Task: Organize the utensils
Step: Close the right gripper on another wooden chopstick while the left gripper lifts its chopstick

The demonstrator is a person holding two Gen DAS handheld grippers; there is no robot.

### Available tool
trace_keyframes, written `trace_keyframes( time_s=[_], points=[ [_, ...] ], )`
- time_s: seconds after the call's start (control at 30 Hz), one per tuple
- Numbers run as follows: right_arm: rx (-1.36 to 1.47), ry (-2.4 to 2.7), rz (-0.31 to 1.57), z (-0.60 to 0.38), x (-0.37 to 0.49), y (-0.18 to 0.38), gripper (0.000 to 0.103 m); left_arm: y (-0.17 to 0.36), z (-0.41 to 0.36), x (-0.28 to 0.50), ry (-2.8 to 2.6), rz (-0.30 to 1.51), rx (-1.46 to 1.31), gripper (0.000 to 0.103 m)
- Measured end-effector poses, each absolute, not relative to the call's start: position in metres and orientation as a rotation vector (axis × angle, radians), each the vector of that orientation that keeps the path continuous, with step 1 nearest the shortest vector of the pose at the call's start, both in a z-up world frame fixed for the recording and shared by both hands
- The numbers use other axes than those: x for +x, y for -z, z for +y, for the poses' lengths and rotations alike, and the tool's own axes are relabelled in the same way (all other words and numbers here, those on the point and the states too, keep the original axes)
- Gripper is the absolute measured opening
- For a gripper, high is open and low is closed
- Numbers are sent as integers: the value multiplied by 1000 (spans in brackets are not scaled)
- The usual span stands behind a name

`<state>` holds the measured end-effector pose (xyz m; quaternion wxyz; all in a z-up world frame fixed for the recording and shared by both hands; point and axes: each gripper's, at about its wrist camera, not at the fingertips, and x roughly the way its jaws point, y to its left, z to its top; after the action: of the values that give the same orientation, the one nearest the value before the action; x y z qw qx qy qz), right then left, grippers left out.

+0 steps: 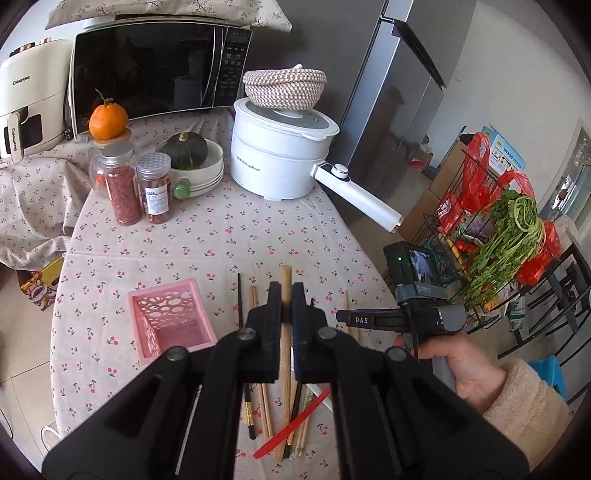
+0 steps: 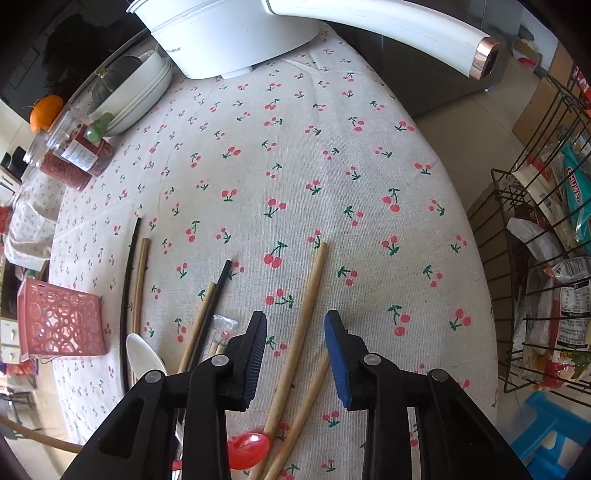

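Observation:
My left gripper [image 1: 286,291] is shut on a pale wooden chopstick [image 1: 285,273], lifted above the cherry-print tablecloth [image 1: 229,236]. A pink perforated basket [image 1: 170,321] stands just left of it. Beneath lie several loose chopsticks [image 1: 255,306] and a red spoon [image 1: 295,421]. My right gripper [image 2: 295,332] points down at the table with its jaws apart around a wooden chopstick [image 2: 312,288], and the pads are clear of it. A second wooden chopstick [image 2: 308,395], a red spoon [image 2: 247,448], a white spoon [image 2: 144,358] and black chopsticks [image 2: 127,295] lie close by. The pink basket [image 2: 62,325] is at the left.
A white electric pot [image 1: 280,155] with a long handle [image 2: 406,33] stands at the back. Two jars [image 1: 125,192], stacked bowls with a squash [image 1: 199,173] and a microwave [image 1: 155,66] are behind. A wire rack with greens [image 1: 509,236] stands past the table's right edge.

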<state>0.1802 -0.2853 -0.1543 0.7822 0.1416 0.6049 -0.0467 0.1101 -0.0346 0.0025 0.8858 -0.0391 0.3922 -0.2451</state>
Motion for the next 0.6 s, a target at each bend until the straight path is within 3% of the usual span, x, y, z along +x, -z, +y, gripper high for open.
trace_keyframes(
  time_s=[0.13,0.2,0.43,0.6],
  points=[
    [241,140,1305,-279,184,160,20,-1,-30,108,497,793,-79,6],
    [204,153,1297,-276,185,163,9,-2,-30,107,499,786,-87,6],
    [259,122,1256,-275,180,163,8,-6,-35,100,505,761,-60,6],
    [257,74,1156,-269,168,119,7,-10,-29,98,498,748,-70,6]
  ],
)
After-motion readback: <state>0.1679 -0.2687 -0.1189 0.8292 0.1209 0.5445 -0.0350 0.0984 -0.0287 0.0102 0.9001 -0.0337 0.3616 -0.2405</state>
